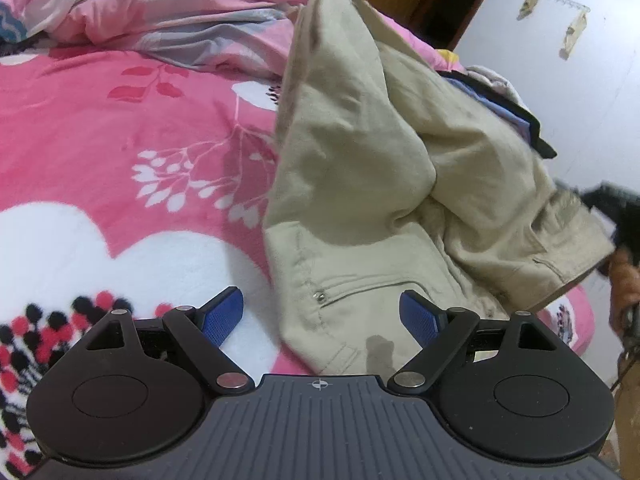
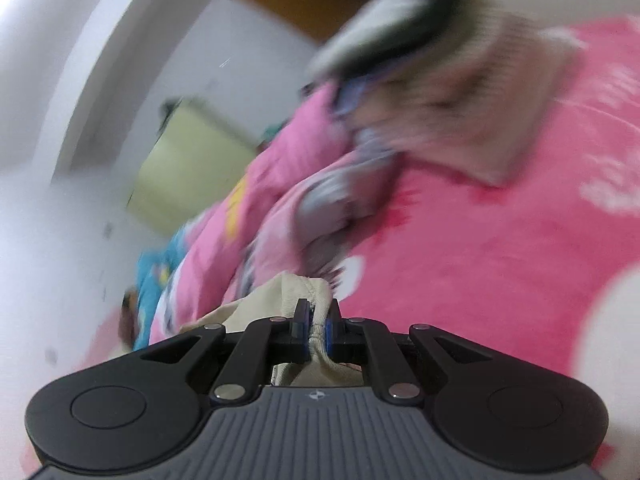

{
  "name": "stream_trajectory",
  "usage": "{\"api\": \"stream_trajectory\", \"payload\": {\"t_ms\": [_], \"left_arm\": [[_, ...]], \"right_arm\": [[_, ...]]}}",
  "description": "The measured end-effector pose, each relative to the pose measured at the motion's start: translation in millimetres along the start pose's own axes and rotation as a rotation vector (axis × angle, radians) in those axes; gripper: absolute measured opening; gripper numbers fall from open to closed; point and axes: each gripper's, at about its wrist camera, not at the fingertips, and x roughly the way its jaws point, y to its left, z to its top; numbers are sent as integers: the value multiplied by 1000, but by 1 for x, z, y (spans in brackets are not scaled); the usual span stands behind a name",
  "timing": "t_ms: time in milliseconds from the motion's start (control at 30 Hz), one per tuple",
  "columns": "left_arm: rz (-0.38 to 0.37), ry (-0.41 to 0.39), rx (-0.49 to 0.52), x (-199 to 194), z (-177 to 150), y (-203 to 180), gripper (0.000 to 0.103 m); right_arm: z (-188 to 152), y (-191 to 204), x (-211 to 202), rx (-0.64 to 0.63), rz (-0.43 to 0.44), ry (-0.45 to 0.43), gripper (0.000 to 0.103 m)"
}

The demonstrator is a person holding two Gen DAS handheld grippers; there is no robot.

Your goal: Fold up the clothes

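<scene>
Khaki trousers (image 1: pixel 360 184) sprawl across the pink floral bed (image 1: pixel 120 152), one part lifted at the right. Left hand-held gripper (image 1: pixel 322 316) is spread wide, released, over the pocket end. Right hand-held gripper (image 2: pixel 318 326) is clenched on a trouser hem, view blurred.

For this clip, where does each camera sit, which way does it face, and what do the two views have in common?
Left wrist: on the left gripper, jaws open, facing across the pink bed at the beige trousers; the right gripper and a hand show at the right edge.
Right wrist: on the right gripper, tilted and blurred, facing along the bed toward the wall; jaws shut on the trousers.
Shared: the trousers and the bed.
</scene>
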Motion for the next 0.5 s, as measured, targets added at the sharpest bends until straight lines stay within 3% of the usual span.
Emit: {"api": "stream_trajectory", "payload": {"t_ms": [100,133,300,367,433,500], "left_arm": [[8,10,11,6,3,-5,82],[8,14,15,10,4,-7,75],[40,40,39,25,9,-16,47],[69,42,48,27,11,-17,23],[82,42,41,27,14,-14,13],[76,26,29,23,20,-13,9]], "right_arm": [[-5,-48,-11,145,-36,-8,7],[-8,-54,-12,156,-35,6,7],[-25,-63,-12,123,-9,100,10],[-25,-54,-11,90,12,131,12],[-23,-44,-5,62,25,171,14],[-22,-36,-1,32,27,219,11]]}}
